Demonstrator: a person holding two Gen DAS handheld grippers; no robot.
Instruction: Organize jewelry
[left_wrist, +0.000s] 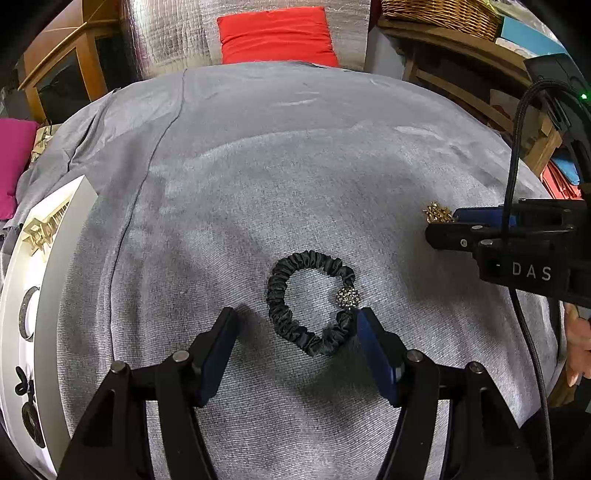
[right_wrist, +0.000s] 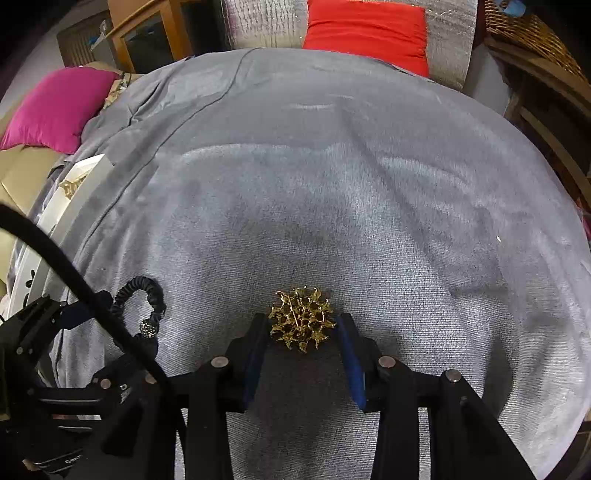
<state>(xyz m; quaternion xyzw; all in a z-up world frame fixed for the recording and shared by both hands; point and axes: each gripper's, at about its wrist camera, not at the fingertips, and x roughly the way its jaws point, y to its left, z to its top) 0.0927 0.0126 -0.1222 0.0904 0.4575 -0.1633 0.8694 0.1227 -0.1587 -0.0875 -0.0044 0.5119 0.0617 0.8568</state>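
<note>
Grey cloth; right claw flanking gold brooch, contact unclear: close squarely on rim, then lift. Left claw apart over black scrunchie.

The left gripper is pointing steeply down at the grey cloth, its two black fingers with blue pads standing wide apart. The right-hand pad is touching the edge of a black scrunchie, while the left-hand pad is standing clear of it, so nothing is being pressed. The right gripper is also tilting steeply down, its jaws drawn in around a gold brooch; both pads are sitting against the brooch's spiky rim. In the left wrist view this gripper is reaching in from the right edge, and the person's fingers are showing just behind it.
</note>
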